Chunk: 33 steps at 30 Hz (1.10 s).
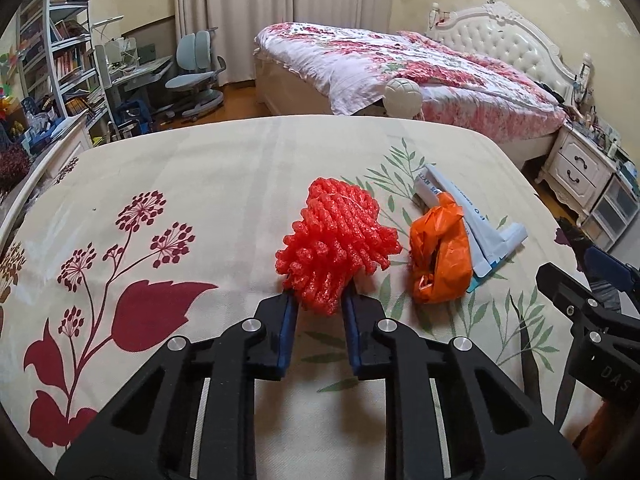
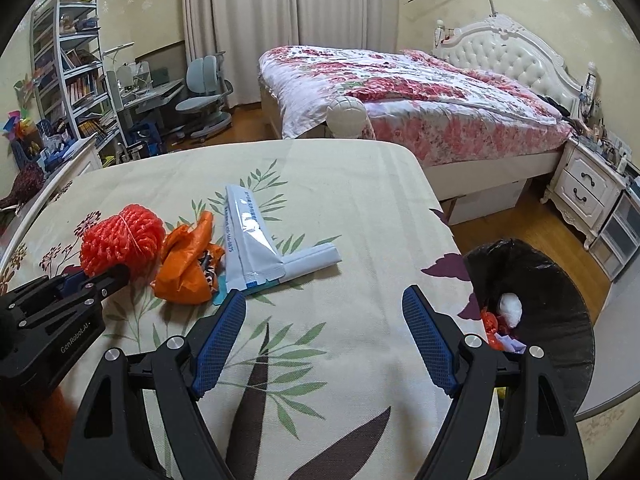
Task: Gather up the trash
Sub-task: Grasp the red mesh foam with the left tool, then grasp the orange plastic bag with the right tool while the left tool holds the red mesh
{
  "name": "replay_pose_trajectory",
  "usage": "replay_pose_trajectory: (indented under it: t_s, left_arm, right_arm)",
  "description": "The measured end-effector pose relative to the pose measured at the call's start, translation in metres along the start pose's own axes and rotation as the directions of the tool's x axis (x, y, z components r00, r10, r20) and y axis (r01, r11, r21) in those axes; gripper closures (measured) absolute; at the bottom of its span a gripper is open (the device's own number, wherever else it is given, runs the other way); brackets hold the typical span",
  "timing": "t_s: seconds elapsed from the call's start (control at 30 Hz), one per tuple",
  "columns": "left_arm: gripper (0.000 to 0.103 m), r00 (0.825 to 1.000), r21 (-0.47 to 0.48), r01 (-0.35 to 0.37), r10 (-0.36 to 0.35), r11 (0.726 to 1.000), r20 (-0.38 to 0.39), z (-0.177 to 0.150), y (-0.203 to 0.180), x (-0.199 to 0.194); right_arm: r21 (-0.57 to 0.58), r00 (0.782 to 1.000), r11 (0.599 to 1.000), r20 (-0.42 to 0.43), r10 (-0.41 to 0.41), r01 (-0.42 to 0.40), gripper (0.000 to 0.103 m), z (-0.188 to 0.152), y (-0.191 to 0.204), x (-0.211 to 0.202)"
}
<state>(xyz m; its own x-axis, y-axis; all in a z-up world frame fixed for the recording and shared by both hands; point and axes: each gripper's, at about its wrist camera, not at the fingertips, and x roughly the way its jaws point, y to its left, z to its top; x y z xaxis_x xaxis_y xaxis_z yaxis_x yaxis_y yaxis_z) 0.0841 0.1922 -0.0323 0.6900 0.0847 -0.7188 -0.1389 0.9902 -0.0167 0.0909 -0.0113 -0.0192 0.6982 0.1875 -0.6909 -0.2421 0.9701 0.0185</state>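
While the left gripper (image 1: 319, 300) was clamped on the near end of the red foam net (image 1: 338, 242), that net lay on the flowered cloth (image 1: 200, 184) — just beside the orange plastic bag (image 1: 438, 258). The grey-white folded wrapper (image 2: 256, 248) lay against the bag's far side. The right gripper (image 2: 324, 316) hung over bare cloth, its jaws wide apart and holding nothing. A black-lined bin (image 2: 560, 280) stood past the cloth's right edge — scraps inside.
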Motion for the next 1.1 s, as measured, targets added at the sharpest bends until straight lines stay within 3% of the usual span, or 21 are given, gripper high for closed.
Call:
replay_pose_trajectory:
  t_s: [0.47,0.57,0.63,0.67,0.7,0.93,1.03,1.1]
  left_arm:
    - [0.083,0.998,-0.087,-0.069,0.07,0.994,0.0,-0.018,0.058,-0.022]
    - [0.076,0.998,-0.107,-0.063,0.062,0.992,-0.01,-0.02,0.064,-0.022]
    - [0.061,0.999,-0.123,-0.054,0.054,0.991,-0.002,-0.021,0.068,-0.024]
    - [0.044,0.998,-0.127,-0.054,0.055,0.99,0.009,-0.021,0.068,-0.026]
    - [0.04,0.998,-0.129,-0.053,0.057,0.99,0.028,-0.02,0.068,-0.029]
    - [0.03,0.997,-0.114,-0.074,0.077,0.991,0.03,-0.011,0.069,-0.021]
    - [0.03,0.998,-0.139,-0.06,0.061,0.988,0.005,-0.007,0.073,-0.013]
    - [0.03,0.999,-0.148,-0.053,0.053,0.988,-0.008,-0.006,0.075,-0.01]
  right_arm:
    - [-0.078,0.996,0.993,0.001,0.089,-0.089,0.025,0.012,0.054,0.01]
    - [-0.089,0.995,0.991,-0.008,0.1,-0.1,0.025,0.013,0.064,0.016]
    - [-0.097,0.995,0.99,-0.015,0.1,-0.101,0.027,0.014,0.07,0.02]
    - [-0.1,0.995,0.99,-0.019,0.098,-0.1,0.027,0.015,0.072,0.023]
    - [-0.102,0.995,0.99,-0.022,0.097,-0.099,0.028,0.016,0.074,0.025]
    - [-0.106,0.995,0.99,-0.054,0.084,-0.089,0.032,0.016,0.081,0.039]
    - [-0.104,0.994,0.991,-0.07,0.082,-0.089,0.037,0.014,0.082,0.043]
    - [-0.108,0.994,0.99,-0.073,0.078,-0.086,0.046,0.013,0.083,0.043]
